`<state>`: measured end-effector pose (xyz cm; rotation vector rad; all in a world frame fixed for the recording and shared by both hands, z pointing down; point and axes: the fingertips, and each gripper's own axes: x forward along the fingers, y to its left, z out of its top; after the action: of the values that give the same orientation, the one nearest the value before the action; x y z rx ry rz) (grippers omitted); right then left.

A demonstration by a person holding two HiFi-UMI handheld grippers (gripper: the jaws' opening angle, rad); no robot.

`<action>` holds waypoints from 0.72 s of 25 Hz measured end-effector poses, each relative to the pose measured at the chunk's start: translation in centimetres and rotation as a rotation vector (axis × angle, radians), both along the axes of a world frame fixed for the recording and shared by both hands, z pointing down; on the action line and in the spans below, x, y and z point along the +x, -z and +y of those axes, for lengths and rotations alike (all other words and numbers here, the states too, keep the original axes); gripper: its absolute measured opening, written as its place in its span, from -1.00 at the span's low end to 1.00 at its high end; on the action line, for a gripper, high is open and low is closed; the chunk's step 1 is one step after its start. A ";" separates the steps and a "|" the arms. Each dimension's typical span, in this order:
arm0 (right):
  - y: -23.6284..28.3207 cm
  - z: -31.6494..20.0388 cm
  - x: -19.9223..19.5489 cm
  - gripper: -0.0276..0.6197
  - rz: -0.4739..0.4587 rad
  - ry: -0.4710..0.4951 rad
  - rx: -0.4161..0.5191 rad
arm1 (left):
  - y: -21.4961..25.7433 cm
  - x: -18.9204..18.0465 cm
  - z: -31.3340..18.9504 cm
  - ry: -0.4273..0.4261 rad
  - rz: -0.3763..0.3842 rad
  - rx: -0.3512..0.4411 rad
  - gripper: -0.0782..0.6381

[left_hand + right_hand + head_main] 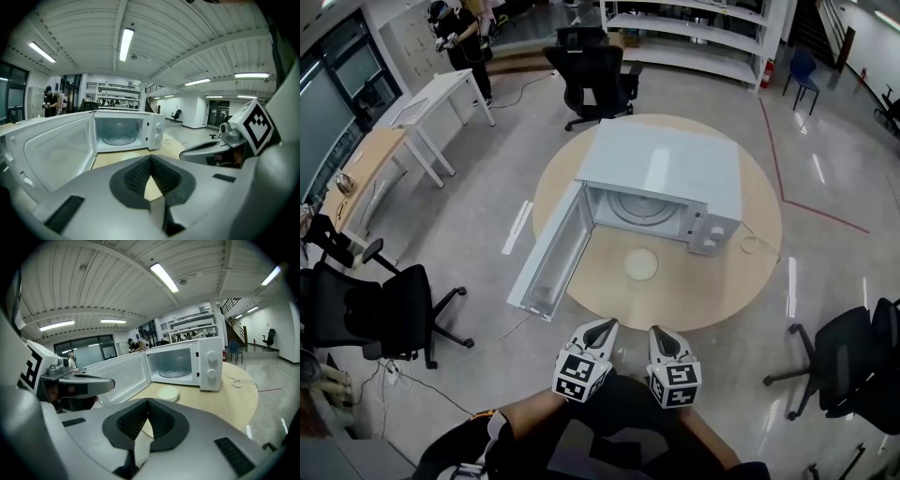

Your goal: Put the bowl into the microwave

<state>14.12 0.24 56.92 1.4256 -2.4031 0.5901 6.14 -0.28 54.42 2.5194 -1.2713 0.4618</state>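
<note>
L tongs (604, 325), R tongs (662, 332) shut, side by side, short of bowl (640, 264)

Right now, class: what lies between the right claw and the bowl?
Only bare table. The right gripper view shows the right claw, shut and empty, with the bowl ahead and nothing in between.

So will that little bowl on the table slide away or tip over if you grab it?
The bowl looks low and wide, so it probably won't tip. It sits on a smooth round table, so a nudge might slide it. It looks small, so probably light.
</note>
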 end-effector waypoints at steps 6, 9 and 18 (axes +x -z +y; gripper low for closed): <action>0.9 -2.0 -1.2 -0.87 0.035 -0.023 0.002 | 0.6 -1.1 -2.6 -0.028 0.036 -0.003 -0.65; 0.9 -2.7 -1.4 -0.87 0.050 -0.043 -0.003 | 0.7 -1.3 -3.6 -0.048 0.051 -0.004 -0.65; 1.0 -4.5 -2.3 -0.87 0.094 -0.090 -0.015 | 0.4 -2.2 -5.9 -0.081 0.091 -0.014 -0.65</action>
<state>11.77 -4.27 55.96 1.5267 -2.2678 0.5473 3.90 -6.20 54.00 2.5563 -1.1336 0.3676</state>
